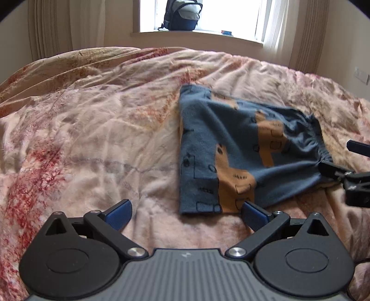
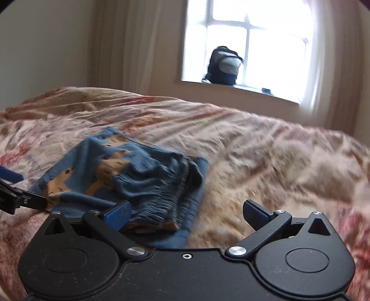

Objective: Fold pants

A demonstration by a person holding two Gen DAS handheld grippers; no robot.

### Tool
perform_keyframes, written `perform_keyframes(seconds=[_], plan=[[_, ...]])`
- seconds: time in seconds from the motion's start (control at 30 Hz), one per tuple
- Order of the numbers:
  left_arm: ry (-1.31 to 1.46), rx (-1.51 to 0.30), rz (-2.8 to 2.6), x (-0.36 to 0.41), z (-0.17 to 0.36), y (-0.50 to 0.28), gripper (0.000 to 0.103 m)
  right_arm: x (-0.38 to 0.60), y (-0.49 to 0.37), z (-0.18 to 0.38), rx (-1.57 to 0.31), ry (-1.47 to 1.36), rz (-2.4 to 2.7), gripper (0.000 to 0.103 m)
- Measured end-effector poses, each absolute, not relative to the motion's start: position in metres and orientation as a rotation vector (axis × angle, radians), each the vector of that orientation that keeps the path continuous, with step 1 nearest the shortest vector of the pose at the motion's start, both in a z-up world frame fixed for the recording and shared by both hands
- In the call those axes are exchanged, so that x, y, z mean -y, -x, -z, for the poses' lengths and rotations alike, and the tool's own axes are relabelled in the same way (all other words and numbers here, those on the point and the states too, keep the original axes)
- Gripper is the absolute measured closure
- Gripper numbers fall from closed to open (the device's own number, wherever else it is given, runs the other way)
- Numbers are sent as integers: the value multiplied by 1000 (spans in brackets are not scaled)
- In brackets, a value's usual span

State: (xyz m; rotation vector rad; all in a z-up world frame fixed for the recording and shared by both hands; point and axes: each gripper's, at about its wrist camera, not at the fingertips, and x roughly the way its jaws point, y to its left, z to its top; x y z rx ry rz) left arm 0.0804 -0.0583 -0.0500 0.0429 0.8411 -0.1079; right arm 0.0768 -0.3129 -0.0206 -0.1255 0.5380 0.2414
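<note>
Left wrist view shows you the bed, its pink-and-red patterned cover rumpled, spreading across the whole frame, with a window and a backpack on the sill behind it. On the cover, right of centre, lie the pants: blue with orange animal shapes, already doubled into a compact, roughly rectangular bundle with the elastic waistband bunched at its right end.

Your left gripper stands with its blue fingers wide apart, holding nothing; its right finger sits just at the near edge of the bundle. Your right gripper is likewise spread and empty, its left finger touching or just over the gathered waistband, the right one over bare cover. In the left wrist view its black tips appear at the waistband end, though the frame edge cuts them off.

To my eye you are between folds: one fold looks done and both tools sit at opposite ends of the bundle. The waistband end is still puffy and wrinkled, so the bundle is not flat.

What comes next, I judge, needs you to pinch a clean edge through all layers, not just the top one, and to carry it over evenly so the halves align. Flatten the bunched waistband first, or the fold will sit crooked. The right wrist view is blurred, so fine contact there is uncertain.
</note>
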Motion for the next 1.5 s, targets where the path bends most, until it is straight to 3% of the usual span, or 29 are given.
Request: perform_keyframes(seconds=[0.27,0.73,1.2,1.5], plan=[[-11,-845,116,53,47,-80,0,330,-67,43,-654,67,-163,0],[33,-887,140,48,38,-83,0,339,-62,21,-613,76,-107,1],[286,-713,147,14,30,-123,0,340,-158,-4,-693,-127,-217,0],[327,-687,335,16,57,-126,0,361,-215,44,-791,-323,-608,0]])
